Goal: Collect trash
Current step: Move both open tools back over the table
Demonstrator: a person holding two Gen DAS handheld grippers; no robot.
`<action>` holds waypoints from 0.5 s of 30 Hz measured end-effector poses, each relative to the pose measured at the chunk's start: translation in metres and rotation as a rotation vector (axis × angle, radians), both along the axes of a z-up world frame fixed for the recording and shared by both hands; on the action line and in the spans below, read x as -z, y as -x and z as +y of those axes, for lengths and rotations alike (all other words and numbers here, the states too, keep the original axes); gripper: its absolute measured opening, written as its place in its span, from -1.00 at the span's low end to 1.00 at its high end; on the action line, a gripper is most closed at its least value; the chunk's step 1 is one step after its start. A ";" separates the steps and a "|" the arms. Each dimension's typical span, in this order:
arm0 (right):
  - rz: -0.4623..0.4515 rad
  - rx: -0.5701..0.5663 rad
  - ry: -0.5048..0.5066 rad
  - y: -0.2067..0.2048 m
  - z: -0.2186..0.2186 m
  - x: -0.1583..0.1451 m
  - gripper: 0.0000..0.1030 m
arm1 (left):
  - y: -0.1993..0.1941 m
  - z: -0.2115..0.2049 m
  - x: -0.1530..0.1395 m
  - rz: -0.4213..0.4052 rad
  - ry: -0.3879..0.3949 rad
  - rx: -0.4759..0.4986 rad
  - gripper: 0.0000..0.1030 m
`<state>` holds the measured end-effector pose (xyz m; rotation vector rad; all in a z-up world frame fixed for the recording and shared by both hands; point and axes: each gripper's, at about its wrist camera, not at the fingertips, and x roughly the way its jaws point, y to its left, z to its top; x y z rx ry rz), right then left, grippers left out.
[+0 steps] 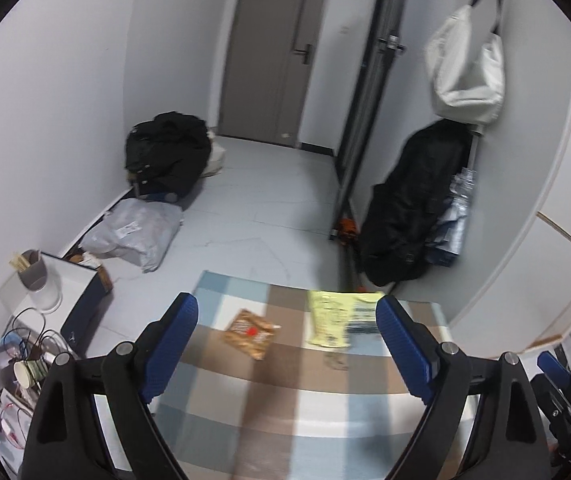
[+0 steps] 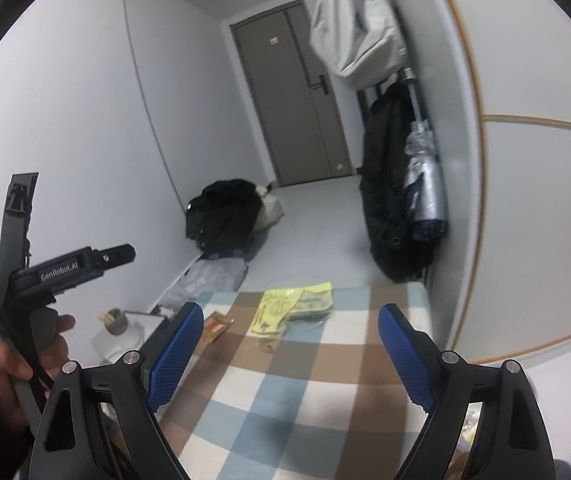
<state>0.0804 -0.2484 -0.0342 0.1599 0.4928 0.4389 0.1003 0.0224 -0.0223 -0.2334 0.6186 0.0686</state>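
Both tools are held tilted downward over the checked table [image 1: 317, 380]. The left tool [image 1: 287, 344] and the right tool [image 2: 291, 354] are spread wide, with nothing between the pads. Ahead of the left tool, a brown wrapper [image 1: 250, 332] lies flat and diagonal. Beyond it, near the table's far edge, a yellow wrapper [image 1: 335, 318] is laid lengthwise, away from the tools.

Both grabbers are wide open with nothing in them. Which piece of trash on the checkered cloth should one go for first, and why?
Probably the left gripper should ease forward and down to the orange-brown wrapper. That wrapper lies flat on the checkered cloth, almost straight ahead between its open fingers. The yellow packet sits farther back, so it can wait for the right gripper.
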 end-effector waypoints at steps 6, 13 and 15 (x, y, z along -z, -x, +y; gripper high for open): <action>0.051 -0.021 0.032 -0.015 0.031 0.024 0.74 | -0.002 0.030 0.023 0.021 0.022 -0.015 0.72; 0.120 -0.043 0.080 -0.040 0.062 0.050 0.73 | -0.012 0.048 0.042 0.051 0.032 -0.023 0.72; 0.141 -0.050 0.088 -0.048 0.070 0.056 0.74 | -0.014 0.057 0.046 0.070 0.057 -0.026 0.72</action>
